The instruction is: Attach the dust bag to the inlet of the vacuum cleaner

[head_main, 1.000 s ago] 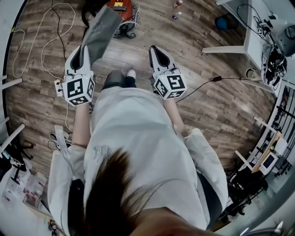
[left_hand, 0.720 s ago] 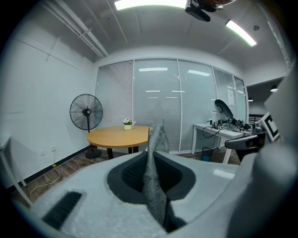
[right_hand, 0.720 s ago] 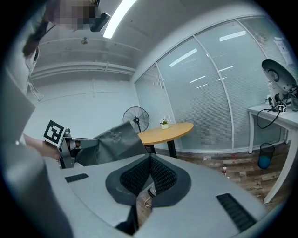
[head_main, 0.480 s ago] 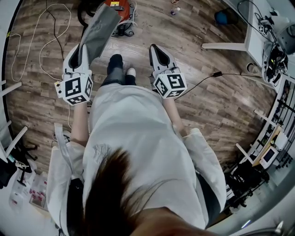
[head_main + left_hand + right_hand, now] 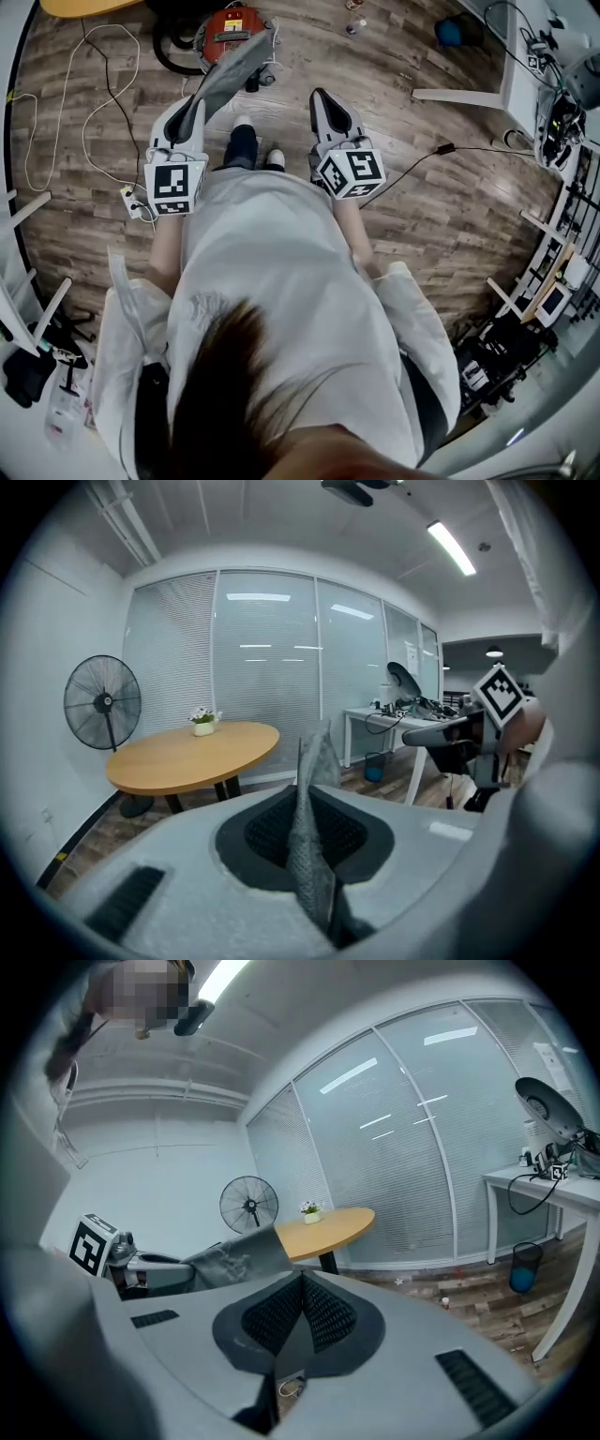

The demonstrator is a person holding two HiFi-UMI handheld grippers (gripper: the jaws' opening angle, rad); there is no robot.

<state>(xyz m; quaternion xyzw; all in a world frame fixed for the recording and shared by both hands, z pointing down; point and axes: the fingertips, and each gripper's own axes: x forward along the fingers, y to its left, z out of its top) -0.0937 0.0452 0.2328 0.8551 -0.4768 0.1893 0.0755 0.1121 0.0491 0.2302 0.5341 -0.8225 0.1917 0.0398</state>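
We stand on the wooden floor (image 5: 422,206) with a gripper in each hand. Our left gripper (image 5: 194,105) has its fingers clamped on one end of the grey dust bag (image 5: 234,67). The bag sticks out in front of them. Our right gripper (image 5: 322,96) has its fingers pressed together with nothing between them. The red vacuum cleaner (image 5: 228,31) sits on the floor ahead of our feet, toward the far side, near the round table (image 5: 84,6). The bag's far end points at it. A white cord (image 5: 94,94) lies on the floor's left side.
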